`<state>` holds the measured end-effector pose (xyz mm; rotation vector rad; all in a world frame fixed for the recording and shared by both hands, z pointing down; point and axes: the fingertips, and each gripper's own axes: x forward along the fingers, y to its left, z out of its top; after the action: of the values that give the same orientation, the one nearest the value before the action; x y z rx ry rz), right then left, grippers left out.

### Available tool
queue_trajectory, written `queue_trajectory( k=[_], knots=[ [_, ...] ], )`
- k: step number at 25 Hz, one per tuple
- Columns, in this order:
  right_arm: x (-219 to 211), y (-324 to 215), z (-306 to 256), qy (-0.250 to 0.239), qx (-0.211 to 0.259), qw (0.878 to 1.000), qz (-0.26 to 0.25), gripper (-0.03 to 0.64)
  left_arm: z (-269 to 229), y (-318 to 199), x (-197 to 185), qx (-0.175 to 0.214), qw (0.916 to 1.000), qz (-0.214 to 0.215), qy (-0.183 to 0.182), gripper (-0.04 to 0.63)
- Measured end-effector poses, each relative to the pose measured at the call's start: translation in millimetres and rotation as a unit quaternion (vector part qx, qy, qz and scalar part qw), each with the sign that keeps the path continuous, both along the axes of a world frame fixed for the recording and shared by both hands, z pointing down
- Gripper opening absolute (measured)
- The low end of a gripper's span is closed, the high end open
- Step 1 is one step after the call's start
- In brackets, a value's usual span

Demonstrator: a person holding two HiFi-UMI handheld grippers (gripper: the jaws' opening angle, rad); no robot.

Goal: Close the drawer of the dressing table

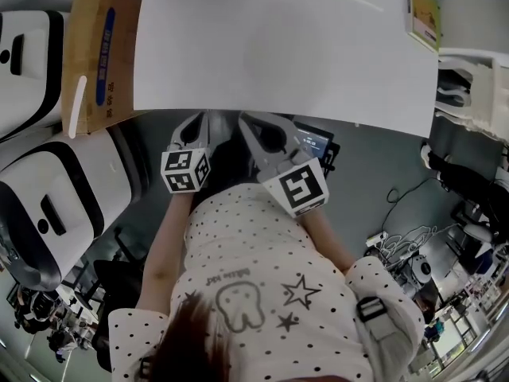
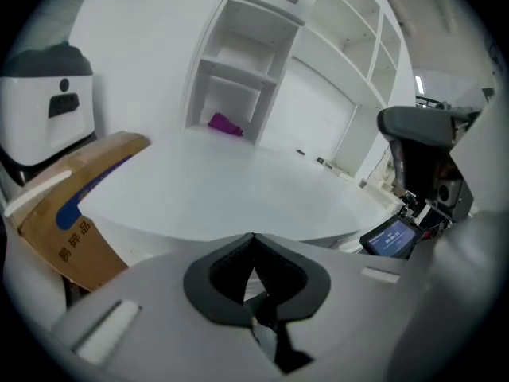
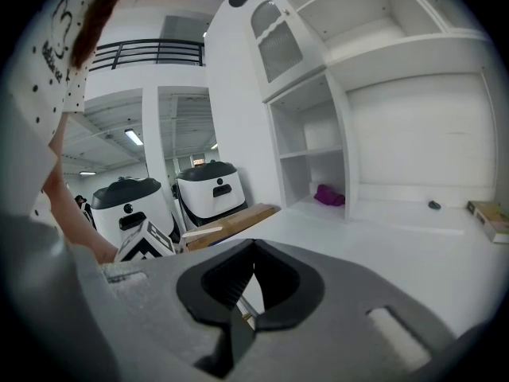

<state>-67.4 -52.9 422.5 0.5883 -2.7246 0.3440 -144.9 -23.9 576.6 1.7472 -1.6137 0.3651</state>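
On the left gripper (image 2: pixel 253 237) we see the fingers pressed together with nothing between them; the right gripper (image 3: pixel 254 243) likewise has its 2 fingers together, empty; both sit just before the front edge of the dressing table's counter (image 1: pixel 278 62); its drawer we cannot make out in any view; a cardboard box (image 1: pixel 99 50) stands beside the counter's left end.

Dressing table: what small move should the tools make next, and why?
Probably draw both back a little. The left tool and right tool are shut and empty, and the head view shows no drawer sticking out past the dressing table's front edge; it seems already closed, though its front is hidden.
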Motion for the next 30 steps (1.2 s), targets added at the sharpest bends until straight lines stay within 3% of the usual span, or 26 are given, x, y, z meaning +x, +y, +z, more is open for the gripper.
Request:
queue_trajectory(
  k=[6,13,22,30],
  knots=[
    [5.7,-2.2,-12.1,0.006,0.012,1.0,-0.001,0.003,-56.5,-6.3,5.3,0.068,0.9971,0.006,-0.032,-0.005],
    [14.3,-0.3,-30.7,-0.003,0.038,0.999,0.007,0.003,-116.7,-24.4,14.4,0.142,0.9891,0.013,-0.034,-0.005],
    [25.7,5.1,-51.0,-0.001,0.068,0.997,0.035,0.002,-190.1,-38.9,25.9,0.238,0.9682,0.045,-0.063,-0.005],
    [33.8,7.4,-61.8,0.003,0.098,0.993,0.057,0.003,-214.7,-38.2,28.8,0.271,0.9592,0.048,-0.064,-0.005]
  ],
)
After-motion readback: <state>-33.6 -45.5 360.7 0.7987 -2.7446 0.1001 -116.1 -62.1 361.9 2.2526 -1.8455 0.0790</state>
